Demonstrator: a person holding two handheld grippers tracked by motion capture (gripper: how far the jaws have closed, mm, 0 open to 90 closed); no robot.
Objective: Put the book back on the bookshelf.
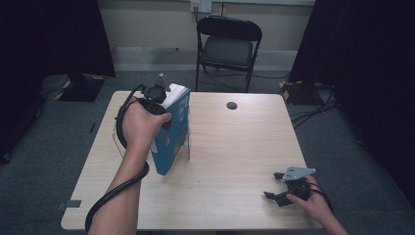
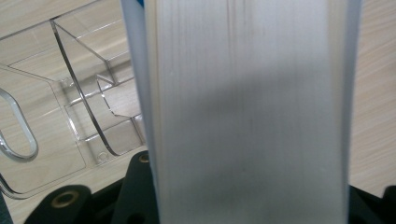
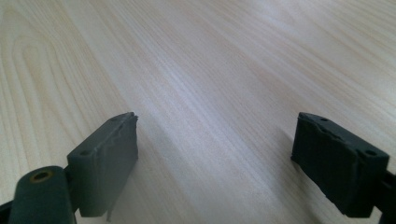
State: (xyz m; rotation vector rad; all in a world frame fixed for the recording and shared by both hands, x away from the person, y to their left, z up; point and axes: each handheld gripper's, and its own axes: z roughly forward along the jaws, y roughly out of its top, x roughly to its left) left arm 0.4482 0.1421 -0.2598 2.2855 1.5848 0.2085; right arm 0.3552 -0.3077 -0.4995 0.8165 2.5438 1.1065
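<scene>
Currently the left hand-held gripper (image 1: pixel 164 100), upper left of the high view, is clamped on a thick blue-covered book (image 1: pixel 172 132), jaws on either cover with the white page edge (image 2: pixel 247 112) running straight up the middle of the left gripper view. The book stands tilted on the table (image 1: pixel 235 156), its lower corner down beside a clear acrylic stand (image 2: pixel 88 116) whose slots sit left of the pages in the left gripper view. To do this step well, my judgement: keep the squeeze steady, straighten the book upright, line its spine edge with a slot, lower slowly so the stand doesn't slide. The right hand-held gripper (image 1: pixel 279 188), lower right of the high view, rests on the table with jaws spread and nothing between them; it could brace the stand. Cover print is too blurred to read; no brand legible.
</scene>
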